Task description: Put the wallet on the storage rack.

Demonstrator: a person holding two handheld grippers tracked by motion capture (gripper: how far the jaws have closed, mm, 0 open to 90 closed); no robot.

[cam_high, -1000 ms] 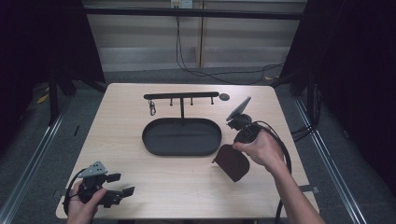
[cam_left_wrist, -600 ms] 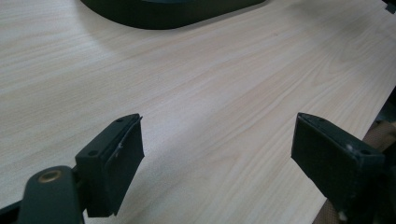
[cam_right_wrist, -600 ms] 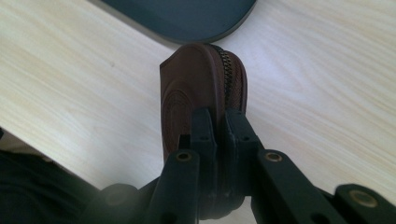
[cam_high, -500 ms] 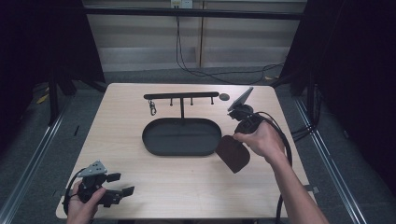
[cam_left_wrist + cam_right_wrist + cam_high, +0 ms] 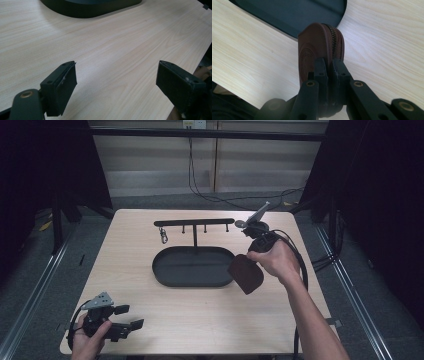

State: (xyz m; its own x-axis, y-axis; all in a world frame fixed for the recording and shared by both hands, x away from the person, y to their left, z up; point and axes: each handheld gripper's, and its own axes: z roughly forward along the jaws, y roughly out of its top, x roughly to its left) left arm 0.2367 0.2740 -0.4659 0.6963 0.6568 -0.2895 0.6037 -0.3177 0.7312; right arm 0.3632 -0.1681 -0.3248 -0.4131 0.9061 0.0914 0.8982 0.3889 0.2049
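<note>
1. Our right gripper [image 5: 328,67] has its jaws clamped on a brown zippered leather pouch [image 5: 319,50], held above the light wooden table [image 5: 200,310], just beside the black oval tray [image 5: 192,266].
2. Our left gripper [image 5: 132,317] rests spread wide, grasping nothing, at the table's near corner.

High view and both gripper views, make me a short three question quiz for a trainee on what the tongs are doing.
1. True or false: the right tongs are shut on the brown zip pouch.
2. The left tongs are: A open over bare table, B shut on a key.
3. Which dark thing lies just beyond the pouch?
Key: 1 true. 2 A. 3 the oval tray.
</note>
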